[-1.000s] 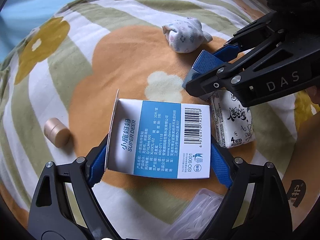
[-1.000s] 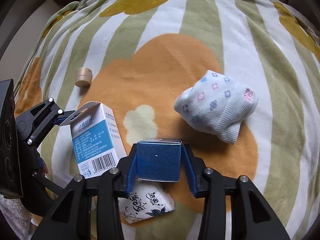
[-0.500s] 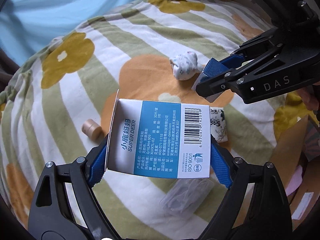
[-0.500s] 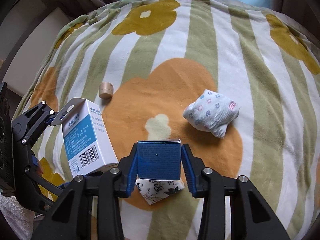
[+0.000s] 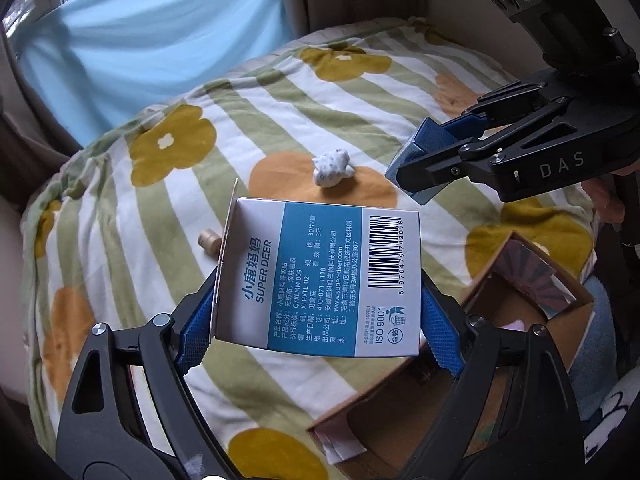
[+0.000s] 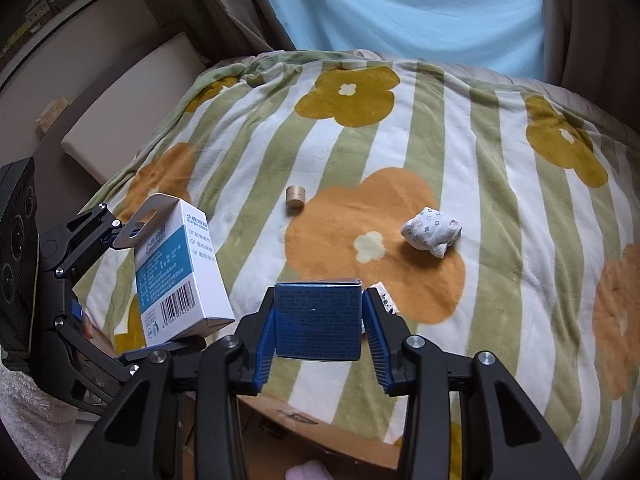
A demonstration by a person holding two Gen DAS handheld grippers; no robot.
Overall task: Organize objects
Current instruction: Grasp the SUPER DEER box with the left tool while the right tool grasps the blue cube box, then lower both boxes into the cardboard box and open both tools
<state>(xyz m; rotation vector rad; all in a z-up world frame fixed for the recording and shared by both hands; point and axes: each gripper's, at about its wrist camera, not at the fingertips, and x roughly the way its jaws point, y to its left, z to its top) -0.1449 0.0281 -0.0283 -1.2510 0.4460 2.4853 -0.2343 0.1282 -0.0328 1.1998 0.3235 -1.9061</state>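
My left gripper point(image 5: 316, 320) is shut on a white and blue "Super Deer" box point(image 5: 320, 276) and holds it high above the bed; the box also shows in the right wrist view point(image 6: 180, 276). My right gripper point(image 6: 318, 320) is shut on a small dark blue box point(image 6: 318, 320), which also shows in the left wrist view point(image 5: 420, 152). A rolled white sock point(image 6: 432, 232) and a small tan cylinder point(image 6: 295, 199) lie on the flowered blanket point(image 6: 400, 140). A white tissue pack point(image 6: 385, 298) peeks out behind the blue box.
An open cardboard box point(image 5: 480, 360) sits at the near edge of the bed, below both grippers; its rim shows in the right wrist view point(image 6: 320, 428). A light blue curtain point(image 6: 400, 12) hangs behind the bed. A cream cushion point(image 6: 132, 100) lies at the left.
Both grippers have risen and pulled back from the blanket with their boxes. The bed objects look smaller and the cardboard box has come into view.
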